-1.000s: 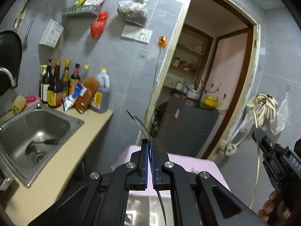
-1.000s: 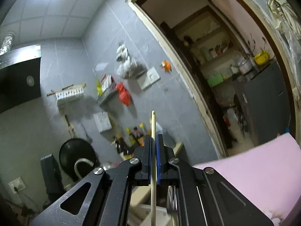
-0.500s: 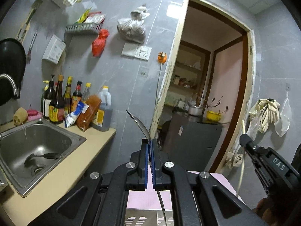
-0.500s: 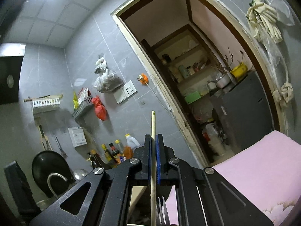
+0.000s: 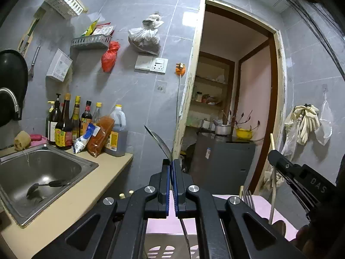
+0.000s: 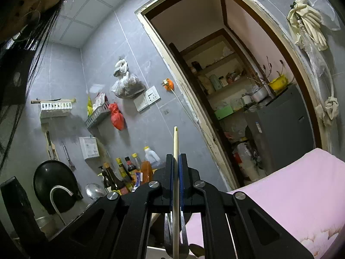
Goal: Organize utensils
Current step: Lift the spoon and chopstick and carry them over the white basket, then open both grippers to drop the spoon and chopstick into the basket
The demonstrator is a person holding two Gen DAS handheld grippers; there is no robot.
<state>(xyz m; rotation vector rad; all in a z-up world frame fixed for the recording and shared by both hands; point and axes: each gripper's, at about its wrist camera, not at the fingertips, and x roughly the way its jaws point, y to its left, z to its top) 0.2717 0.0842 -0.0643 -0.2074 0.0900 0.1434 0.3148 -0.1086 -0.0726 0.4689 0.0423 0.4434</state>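
Note:
My left gripper [image 5: 171, 161] is shut on a thin metal utensil [image 5: 158, 139]. Its flat end sticks up past the fingertips and its stem runs down below them. A grey slotted holder [image 5: 166, 246] lies right under the gripper, with fork tines [image 5: 248, 198] standing up beside it. My right gripper [image 6: 176, 157] is shut on a wooden spoon's handle [image 6: 175, 140], held upright. In the left wrist view the right gripper [image 5: 273, 156] is at the right, with the wooden handle [image 5: 272, 142] above it and the spoon's bowl [image 5: 279, 226] hanging below.
A steel sink [image 5: 71, 161] with a ladle [image 5: 45, 186] in it sits at the left in a beige counter [image 5: 103, 177]. Sauce bottles [image 5: 64, 125] line the wall. A pink cloth [image 6: 291, 194] covers the surface below. An open doorway [image 5: 232, 86] lies ahead.
Both grippers have come down while still holding their utensils. The slotted holder and the fork tines have risen into the left wrist view, and the right gripper now sits closer in it.

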